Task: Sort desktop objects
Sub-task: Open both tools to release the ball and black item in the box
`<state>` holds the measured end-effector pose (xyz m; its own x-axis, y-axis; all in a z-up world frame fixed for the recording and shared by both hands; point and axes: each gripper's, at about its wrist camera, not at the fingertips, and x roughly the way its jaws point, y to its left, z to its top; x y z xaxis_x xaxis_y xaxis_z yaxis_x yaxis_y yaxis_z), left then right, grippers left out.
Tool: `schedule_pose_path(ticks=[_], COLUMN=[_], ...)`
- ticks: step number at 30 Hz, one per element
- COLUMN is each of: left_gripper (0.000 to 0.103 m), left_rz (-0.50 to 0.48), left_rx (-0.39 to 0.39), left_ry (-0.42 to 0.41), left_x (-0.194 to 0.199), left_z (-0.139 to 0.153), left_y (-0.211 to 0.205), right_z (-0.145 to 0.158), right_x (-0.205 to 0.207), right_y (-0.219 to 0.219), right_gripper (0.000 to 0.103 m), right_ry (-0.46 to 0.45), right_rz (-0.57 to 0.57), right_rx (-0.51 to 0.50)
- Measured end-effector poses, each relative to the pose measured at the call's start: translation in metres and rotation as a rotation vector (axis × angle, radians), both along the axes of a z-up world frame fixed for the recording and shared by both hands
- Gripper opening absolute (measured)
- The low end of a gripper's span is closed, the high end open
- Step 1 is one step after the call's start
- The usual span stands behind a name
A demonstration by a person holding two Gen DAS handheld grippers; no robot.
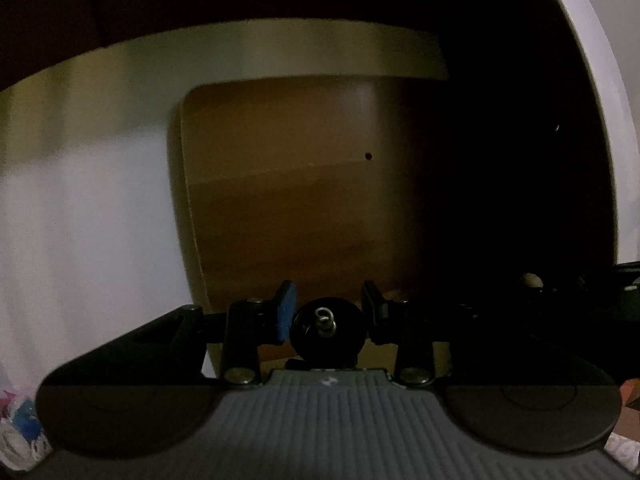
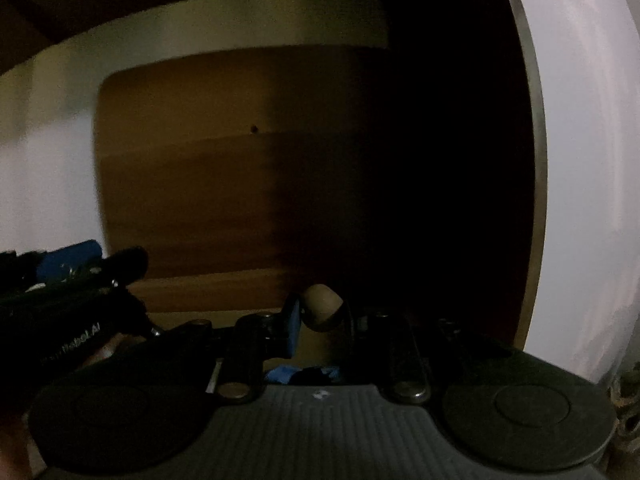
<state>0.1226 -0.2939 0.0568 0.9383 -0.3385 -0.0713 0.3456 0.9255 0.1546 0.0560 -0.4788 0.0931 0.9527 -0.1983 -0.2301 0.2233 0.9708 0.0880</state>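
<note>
Dim brown wood fills both views. Nearest, the left gripper (image 1: 327,316) has its jaws narrowed onto a round black object (image 1: 326,330) with a small metal ring at its centre. The right gripper (image 2: 320,316) pinches a rounded tan object (image 2: 322,306) between its pads — what it is, I cannot tell. Beyond stands a wooden panel (image 1: 300,200) with a small hole, framed by pale wall (image 1: 80,200).

A smooth brown wooden panel (image 1: 304,200) is showing a soft sheen, a round black glossy object (image 1: 326,330) is carrying a metal ring, and a beige matt rounded piece (image 2: 322,306) is looking smooth.
</note>
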Motion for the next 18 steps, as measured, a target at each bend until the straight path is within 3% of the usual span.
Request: schedule_pose_path(ticks=[13, 14, 15, 16, 18], left_gripper=[0.036, 0.041, 0.066, 0.087, 0.093], left_rz=[0.031, 0.028, 0.023, 0.021, 0.041], left_rx=[0.036, 0.037, 0.039, 0.028, -0.001], left_ry=[0.109, 0.119, 0.128, 0.127, 0.106], left_x=[0.027, 0.029, 0.030, 0.029, 0.025], left_z=[-0.005, -0.005, -0.004, -0.002, 0.001], left_y=[-0.007, -0.007, -0.007, -0.005, -0.001], right_z=[-0.014, -0.015, -0.015, -0.014, -0.014], right_x=[0.041, 0.044, 0.044, 0.042, 0.036], right_y=[-0.012, -0.013, -0.012, -0.012, -0.012], right_gripper=[0.020, 0.021, 0.021, 0.024, 0.073], right_ry=[0.086, 0.095, 0.094, 0.086, 0.048], right_rz=[-0.019, -0.012, -0.012, -0.018, -0.060], right_rx=[0.036, 0.039, 0.041, 0.037, 0.036])
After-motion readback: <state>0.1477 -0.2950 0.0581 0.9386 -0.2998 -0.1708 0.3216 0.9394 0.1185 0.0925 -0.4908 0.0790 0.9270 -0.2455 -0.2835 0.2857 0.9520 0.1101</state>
